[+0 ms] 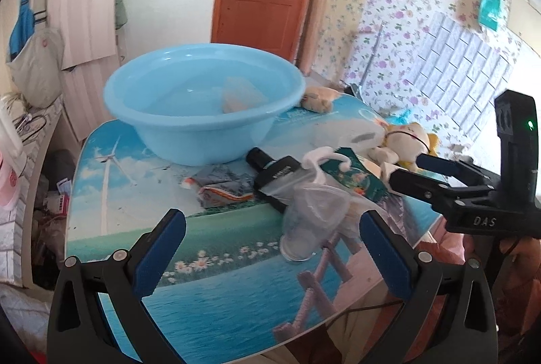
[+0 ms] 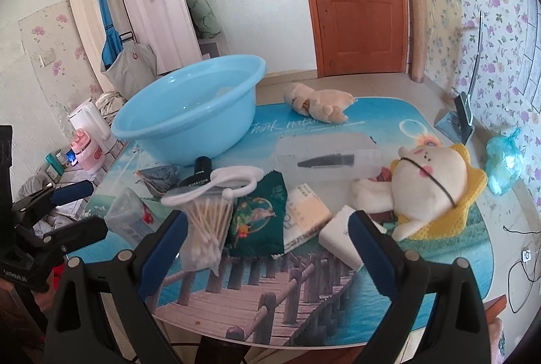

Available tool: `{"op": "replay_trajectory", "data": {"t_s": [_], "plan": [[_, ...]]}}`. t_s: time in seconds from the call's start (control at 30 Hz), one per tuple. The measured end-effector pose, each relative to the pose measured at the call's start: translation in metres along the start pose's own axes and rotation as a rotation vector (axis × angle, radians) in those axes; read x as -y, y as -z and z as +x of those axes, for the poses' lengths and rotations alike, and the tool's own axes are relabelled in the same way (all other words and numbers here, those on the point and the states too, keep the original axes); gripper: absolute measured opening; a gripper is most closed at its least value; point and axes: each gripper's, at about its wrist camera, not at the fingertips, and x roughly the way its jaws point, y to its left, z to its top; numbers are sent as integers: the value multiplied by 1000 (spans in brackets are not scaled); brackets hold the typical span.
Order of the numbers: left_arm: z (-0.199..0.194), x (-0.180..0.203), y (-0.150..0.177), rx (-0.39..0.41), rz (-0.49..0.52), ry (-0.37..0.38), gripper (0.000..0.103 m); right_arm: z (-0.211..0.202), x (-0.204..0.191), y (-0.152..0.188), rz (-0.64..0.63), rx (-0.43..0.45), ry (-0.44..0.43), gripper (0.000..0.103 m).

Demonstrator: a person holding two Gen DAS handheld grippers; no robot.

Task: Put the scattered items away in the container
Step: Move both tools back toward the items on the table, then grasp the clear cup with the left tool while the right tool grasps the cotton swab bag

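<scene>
Both your grippers are up above the near edge of the table, and neither one is holding anything. Your left gripper has its 2 fingers wide apart. Your right gripper has its 2 fingers wide apart too.

The blue basin sits at the far left side of the table. It already has 1 pale thing inside, but it is too blurry to tell what. Almost everything else is still out on the table.

Just in front of your right gripper is a clear bag of cotton swabs with a white hanger lying over its top. Touching it on the right is a dark green packet, then a pale box. A black bottle lies close to the basin. A yellow plush doll lies to the right, and a beige plush toy lies far back.

A clear plastic cup lies on its side close to the table edge, near your left gripper. If you bump it, it could roll off onto the floor.

The things in the middle are piled and touching. If you grab the swab bag, the hanger may come up with it and drop. The bag is thin and slippery, so a pinch at its corner could slip.

Your 2 grippers are close together, so they may knock each other if both go in at once.
</scene>
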Motion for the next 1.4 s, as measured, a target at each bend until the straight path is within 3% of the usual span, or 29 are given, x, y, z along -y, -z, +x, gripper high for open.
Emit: {"op": "replay_trajectory", "data": {"t_s": [0.2,0.5,0.57,0.63,0.7,0.97,1.27,1.4], "plan": [[17,15,4,-14,60,-14,103,-2,2,1,7,1,-7,97],[39,14,4,-27,71,5,101,-3,-8,6,-27,7,-68,97],[40,14,6,-26,75,11,93,-1,-14,6,-38,3,-81,97],[42,12,7,-37,82,15,57,2,-19,6,-49,-6,-90,97],[44,9,9,-51,77,24,38,4,-23,7,-61,-13,-99,97],[29,-12,13,-19,44,-4,38,13,-41,7,-116,-41,-104,97],[23,-28,14,-22,27,-59,38,39,-65,9,-201,-83,-53,96],[25,-35,13,-32,4,-69,38,51,-67,9,-223,-124,-54,80]]}}
